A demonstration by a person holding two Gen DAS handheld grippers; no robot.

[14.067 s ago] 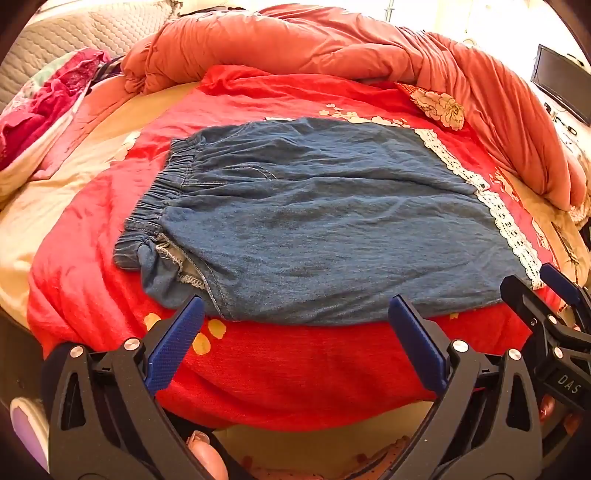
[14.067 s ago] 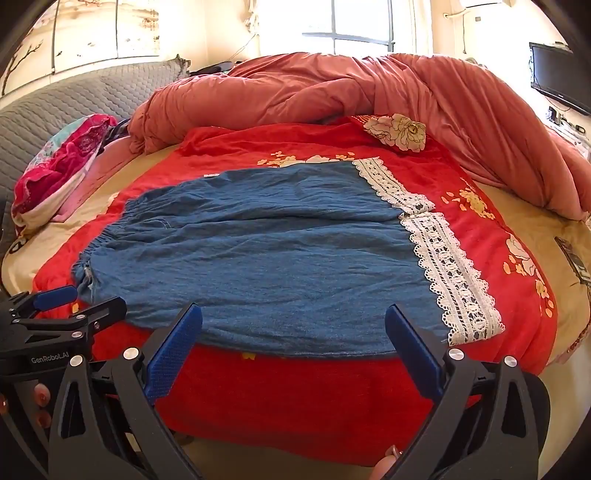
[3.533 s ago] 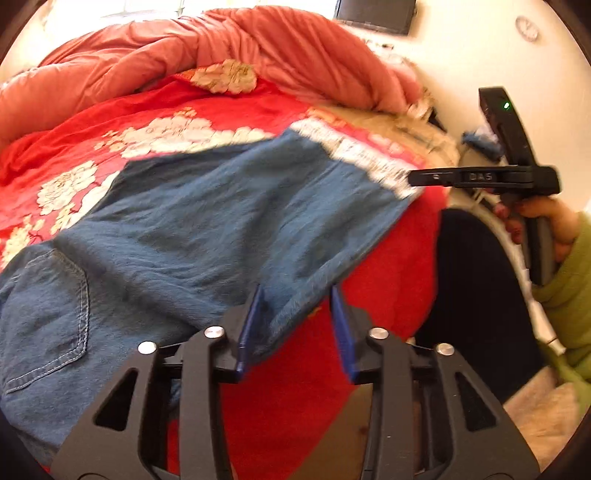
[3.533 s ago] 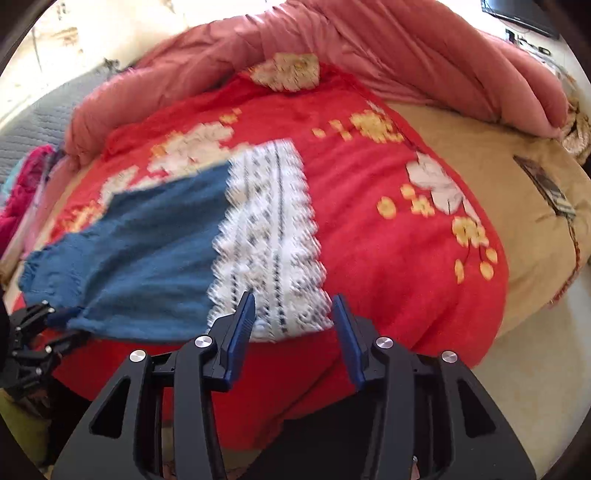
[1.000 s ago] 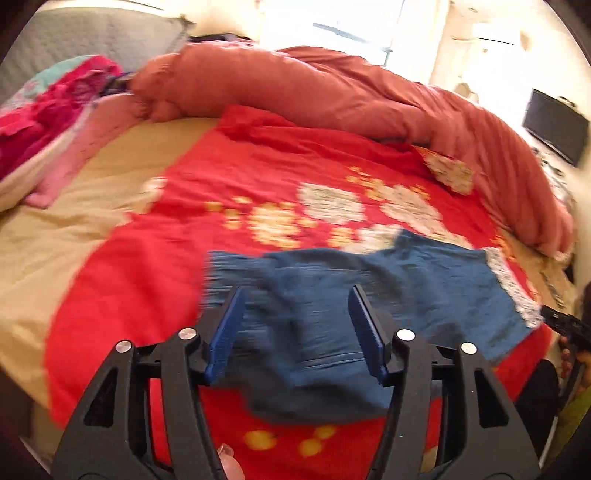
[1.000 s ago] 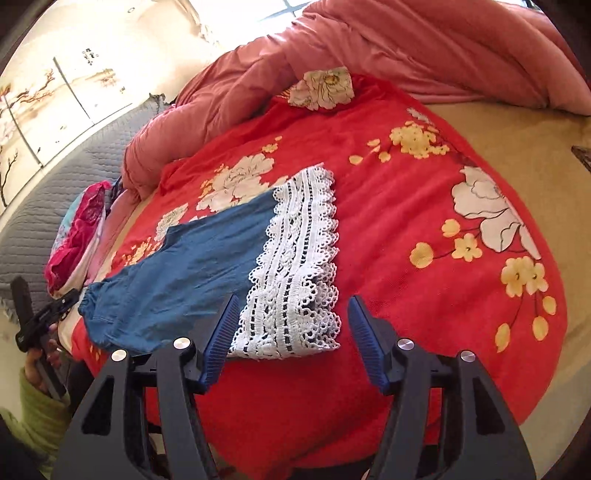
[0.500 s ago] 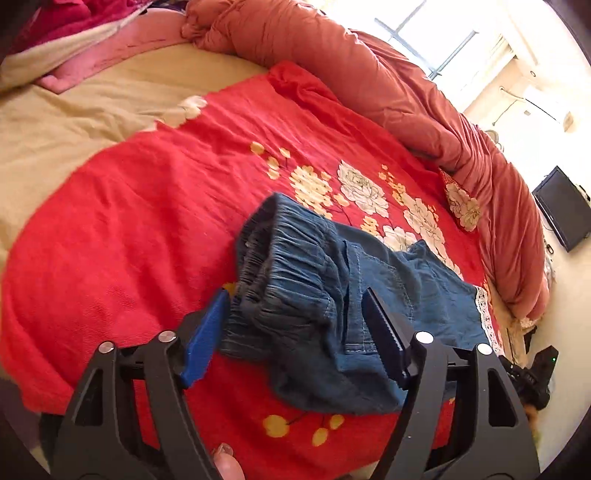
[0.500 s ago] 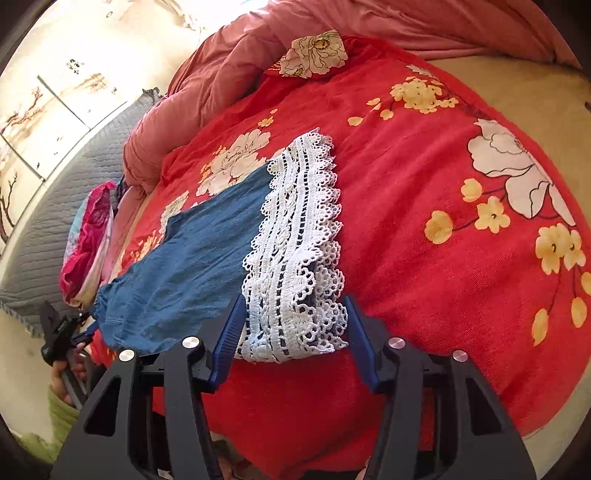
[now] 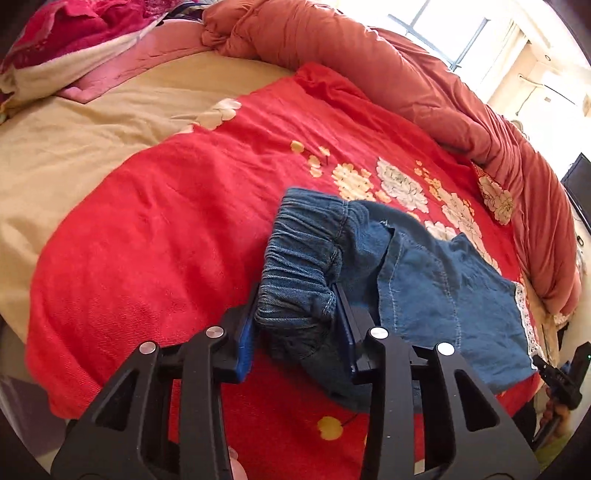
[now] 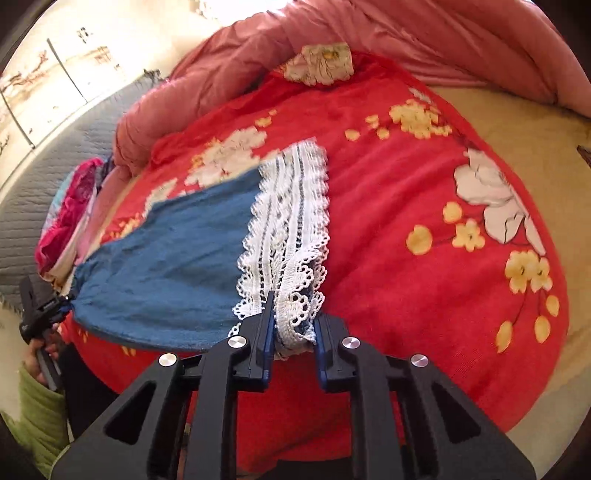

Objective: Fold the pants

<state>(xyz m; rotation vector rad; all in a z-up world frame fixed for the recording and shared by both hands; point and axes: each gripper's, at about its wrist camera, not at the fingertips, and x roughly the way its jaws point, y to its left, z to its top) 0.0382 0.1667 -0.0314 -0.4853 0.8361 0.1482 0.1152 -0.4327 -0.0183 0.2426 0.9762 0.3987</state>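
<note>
Jaws of left gripper [image 9: 295,314] just closing, now clenched on the gathered elastic waistband [image 9: 299,273] of the denim pants [image 9: 436,291], bunched fabric pressed between the blue pads. Jaws of right gripper [image 10: 293,328] likewise just closing, pinched tight on the near corner of the white lace hem [image 10: 288,225]. Pants stretched along the near edge of the bed, folded lengthwise, lying on the red flowered blanket [image 9: 166,229]; near long edge close to the blanket's drop-off, far long edge well short of the bed's middle. Wide bare red blanket beyond the pants toward the far side, beige sheet [image 9: 74,122] to the left and also to the right past the lace end. Rolled salmon duvet [image 9: 388,85] heaped along the far rim, well apart from the pants. Pink and magenta clothes [image 9: 62,33] piled at the far left corner. Green sleeve [image 10: 37,417] at the left margin of the right wrist view, beside the waistband end.
</note>
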